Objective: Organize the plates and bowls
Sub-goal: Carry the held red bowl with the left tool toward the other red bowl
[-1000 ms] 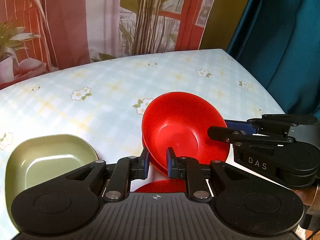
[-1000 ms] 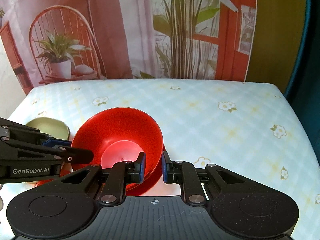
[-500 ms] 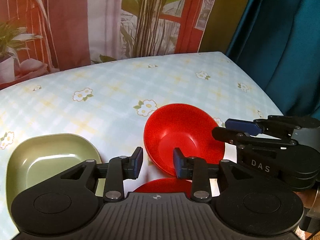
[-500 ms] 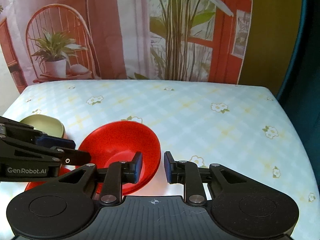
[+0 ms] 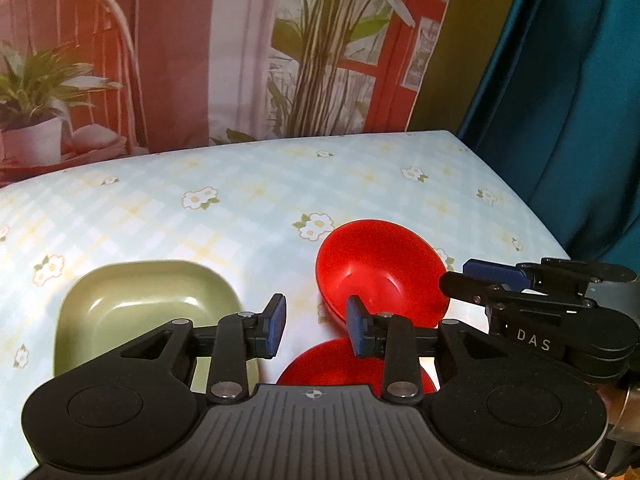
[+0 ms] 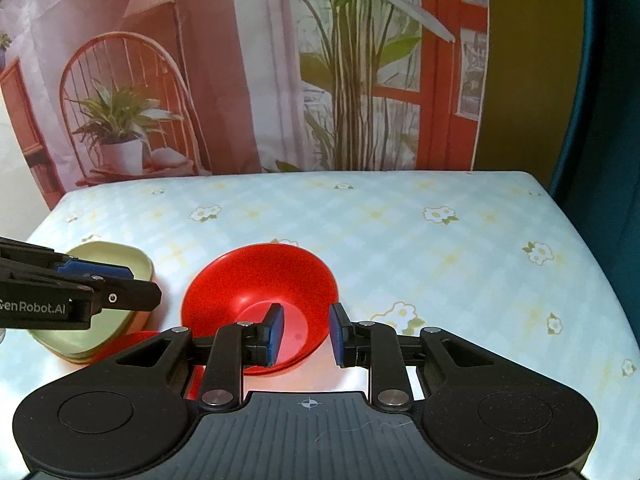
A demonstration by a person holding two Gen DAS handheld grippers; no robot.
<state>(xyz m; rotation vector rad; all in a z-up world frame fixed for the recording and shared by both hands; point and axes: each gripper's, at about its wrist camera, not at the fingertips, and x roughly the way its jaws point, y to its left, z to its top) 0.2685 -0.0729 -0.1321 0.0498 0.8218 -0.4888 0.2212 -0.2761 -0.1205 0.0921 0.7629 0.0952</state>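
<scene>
Both grippers, left gripper [image 5: 316,326] and right gripper [image 6: 306,334], hung spread and empty; red bowl [image 6: 260,292] sat released, green dish [image 5: 144,308] likely next.

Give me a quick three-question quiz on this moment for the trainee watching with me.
1. True or false: the left gripper is clamped on the rim of the red bowl.
2. Which dish lies to the left of the red bowl in the left wrist view? A) a blue cup B) a green squarish dish C) a white plate
3. What pattern is on the tablecloth?

Key:
1. False. Its pads stand apart with nothing between them, and the bowl rests on the cloth; the right gripper is open too.
2. B
3. Pale checks with small white flowers.
</scene>
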